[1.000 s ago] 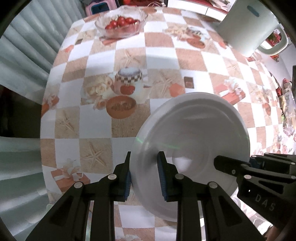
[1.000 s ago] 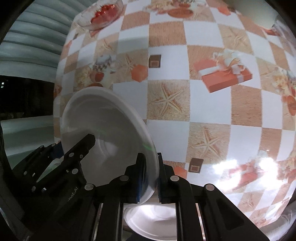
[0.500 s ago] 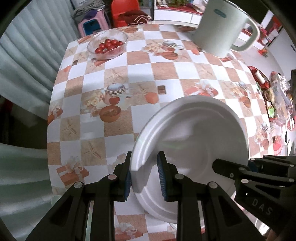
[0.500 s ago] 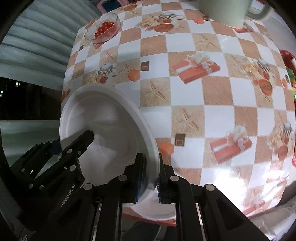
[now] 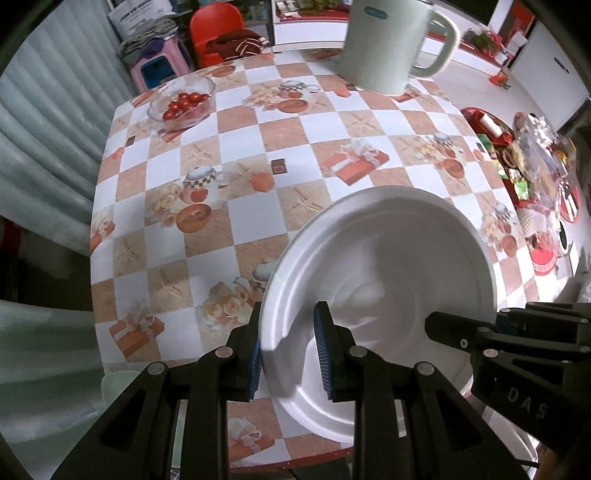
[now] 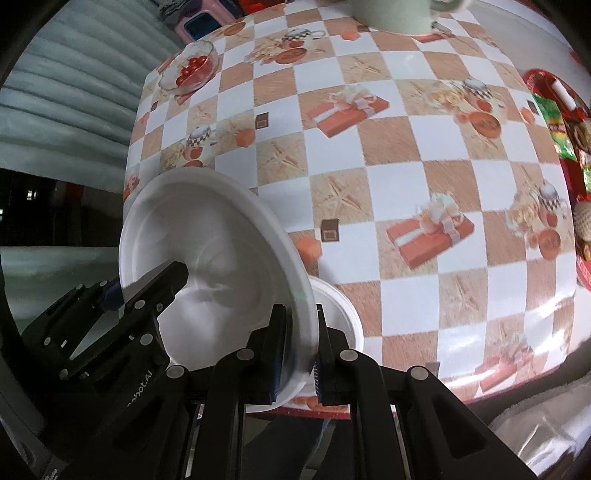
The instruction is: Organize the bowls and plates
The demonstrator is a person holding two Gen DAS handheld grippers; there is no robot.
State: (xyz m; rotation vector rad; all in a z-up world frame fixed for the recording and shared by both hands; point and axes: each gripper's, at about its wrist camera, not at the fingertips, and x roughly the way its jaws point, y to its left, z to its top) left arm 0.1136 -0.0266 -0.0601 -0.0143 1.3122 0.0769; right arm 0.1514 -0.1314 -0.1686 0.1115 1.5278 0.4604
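A white plate (image 5: 380, 280) hangs tilted above the near edge of the chequered table (image 5: 280, 122), held by both grippers at opposite rims. My left gripper (image 5: 286, 354) is shut on its left rim, blue pads on either side. The right gripper (image 5: 469, 321) comes in from the right in this view. In the right wrist view the plate (image 6: 214, 258) stands steeply, my right gripper (image 6: 299, 354) shut on its right rim, and the left gripper (image 6: 144, 284) clamps the far side. A second white dish (image 6: 343, 314) lies on the table below.
A glass bowl of cherry tomatoes (image 5: 183, 103) sits at the far left of the table and a pale jug (image 5: 388, 44) at the far edge. A red tray with snacks (image 5: 524, 155) is on the right. A red chair (image 5: 218, 29) and a pink stool stand beyond.
Both grippers have risen with the plate held between them, so the table looks farther away. The second white dish has come into sight under the plate.
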